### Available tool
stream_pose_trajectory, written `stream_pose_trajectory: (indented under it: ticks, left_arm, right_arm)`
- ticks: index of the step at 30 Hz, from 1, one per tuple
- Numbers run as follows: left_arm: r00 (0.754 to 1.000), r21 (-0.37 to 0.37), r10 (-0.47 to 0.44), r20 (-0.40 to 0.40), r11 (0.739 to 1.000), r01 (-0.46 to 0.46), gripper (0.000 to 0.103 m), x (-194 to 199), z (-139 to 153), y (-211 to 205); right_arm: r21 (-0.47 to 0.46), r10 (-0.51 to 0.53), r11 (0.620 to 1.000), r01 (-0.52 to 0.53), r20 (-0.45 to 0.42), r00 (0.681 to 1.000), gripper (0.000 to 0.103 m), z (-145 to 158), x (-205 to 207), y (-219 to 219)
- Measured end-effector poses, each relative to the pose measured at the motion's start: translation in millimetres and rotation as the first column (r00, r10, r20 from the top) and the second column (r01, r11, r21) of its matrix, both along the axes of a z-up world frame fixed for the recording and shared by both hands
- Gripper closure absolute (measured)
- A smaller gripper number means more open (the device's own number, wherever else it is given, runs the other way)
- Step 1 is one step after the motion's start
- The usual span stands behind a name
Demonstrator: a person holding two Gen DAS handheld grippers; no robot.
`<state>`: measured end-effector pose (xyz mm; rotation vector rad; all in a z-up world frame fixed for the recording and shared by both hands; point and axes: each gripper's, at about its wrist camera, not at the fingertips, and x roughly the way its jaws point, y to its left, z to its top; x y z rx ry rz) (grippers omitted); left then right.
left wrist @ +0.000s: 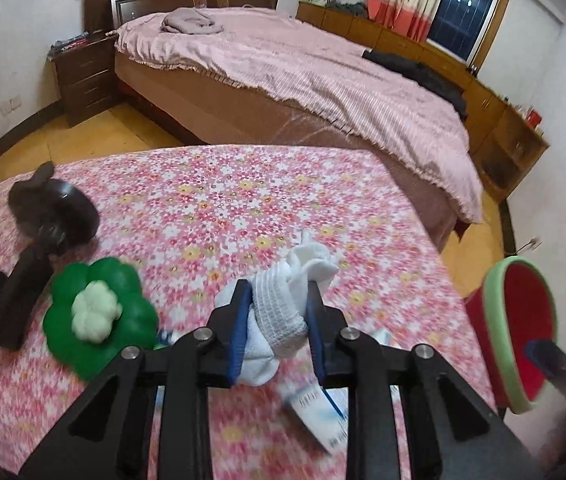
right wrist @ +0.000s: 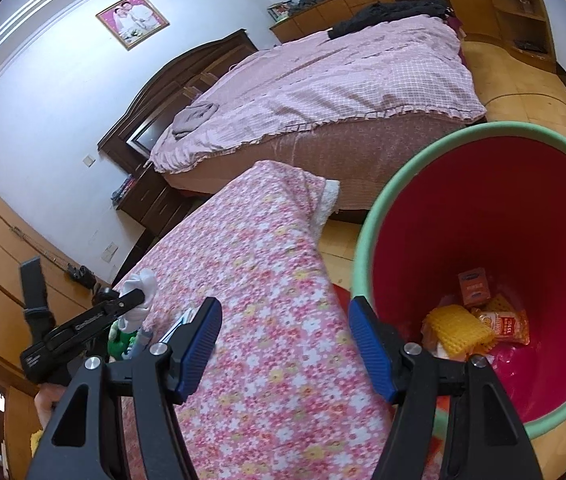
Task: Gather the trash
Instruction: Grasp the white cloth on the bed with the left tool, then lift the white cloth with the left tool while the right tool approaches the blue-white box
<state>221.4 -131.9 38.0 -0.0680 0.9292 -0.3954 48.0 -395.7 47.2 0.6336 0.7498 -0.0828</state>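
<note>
My left gripper (left wrist: 277, 316) is shut on a crumpled white tissue wad (left wrist: 283, 304) and holds it just above the floral-covered table (left wrist: 211, 200). A white and blue wrapper (left wrist: 319, 416) lies on the cloth under the fingers. The red bin with a green rim (left wrist: 519, 336) is at the table's right edge. In the right wrist view my right gripper (right wrist: 285, 340) is open and empty, next to the bin's rim (right wrist: 363, 240). Inside the bin (right wrist: 523, 220) lie yellow foam netting (right wrist: 457, 328) and orange packets (right wrist: 505, 326). The left gripper with the tissue (right wrist: 139, 296) shows at left.
A green and white cauliflower toy (left wrist: 99, 312) lies left of my left gripper. A dark pan (left wrist: 63, 212) and a black object (left wrist: 7, 300) lie at the table's left. A large bed with a pink cover (left wrist: 303, 76) stands beyond the table, with wooden cabinets (left wrist: 483, 92) behind.
</note>
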Motion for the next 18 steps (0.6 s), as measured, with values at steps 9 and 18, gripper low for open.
stream_pose_trajectory:
  ticks: [9,18]
  left_arm:
    - [0.993,-0.032,0.104,0.064,0.994,-0.102,0.077,-54.1,24.1,48.4]
    - [0.968,-0.017,0.248,0.047,0.969,-0.247,0.077,-82.8,14.4,107.7]
  right_arm:
    - [-0.033,0.151,0.988,-0.151,-0.003,0.989,0.034,4.4,12.3,51.2]
    - [-0.043,0.281,0.958,-0.282,-0.042,0.959,0.029,-5.6,35.3,100.9]
